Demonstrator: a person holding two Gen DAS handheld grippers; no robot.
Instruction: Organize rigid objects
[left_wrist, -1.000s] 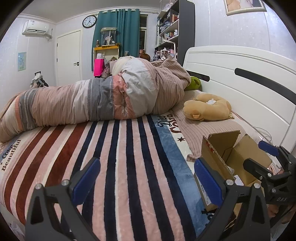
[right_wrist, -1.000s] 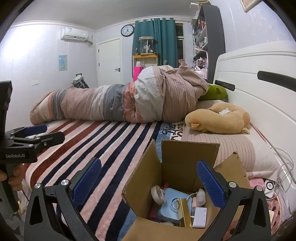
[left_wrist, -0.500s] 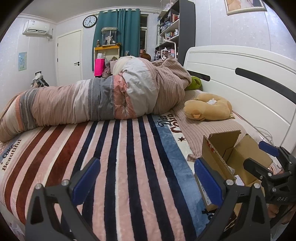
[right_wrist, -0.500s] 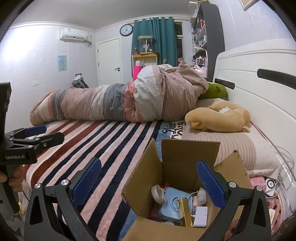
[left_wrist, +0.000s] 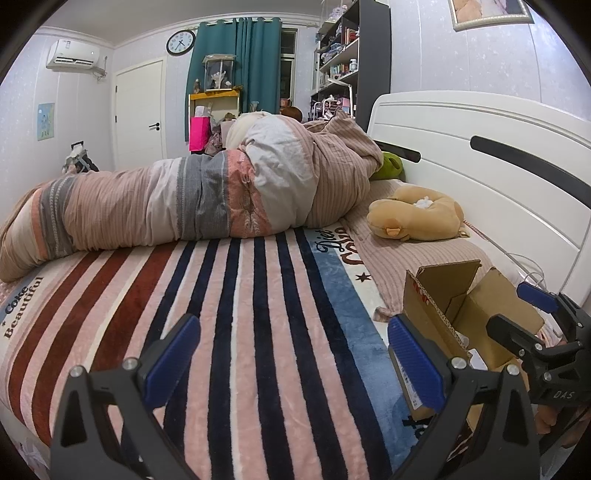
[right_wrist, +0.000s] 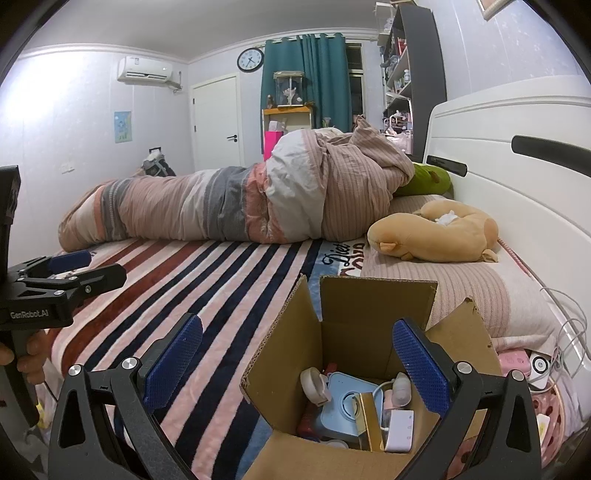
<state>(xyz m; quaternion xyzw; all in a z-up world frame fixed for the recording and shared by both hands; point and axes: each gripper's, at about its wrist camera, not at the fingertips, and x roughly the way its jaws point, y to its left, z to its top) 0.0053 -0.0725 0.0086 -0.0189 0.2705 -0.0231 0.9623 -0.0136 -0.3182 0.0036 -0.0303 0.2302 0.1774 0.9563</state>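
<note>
An open cardboard box (right_wrist: 354, 317) stands on the striped blanket near the bed's front right, also in the left wrist view (left_wrist: 465, 306). Inside it lie a light blue device (right_wrist: 347, 402), a white adapter (right_wrist: 399, 430), a small roll (right_wrist: 314, 382) and other small items. My right gripper (right_wrist: 295, 363) is open and empty, hovering over the box's near side. My left gripper (left_wrist: 291, 358) is open and empty above the blanket, left of the box. Each gripper shows in the other's view: the right one (left_wrist: 532, 314), the left one (right_wrist: 77, 267).
A rolled duvet (left_wrist: 207, 199) lies across the far side of the bed. A tan plush toy (right_wrist: 432, 232) rests on the pillow by the white headboard (left_wrist: 480, 166). Cables and small items (right_wrist: 539, 365) lie right of the box.
</note>
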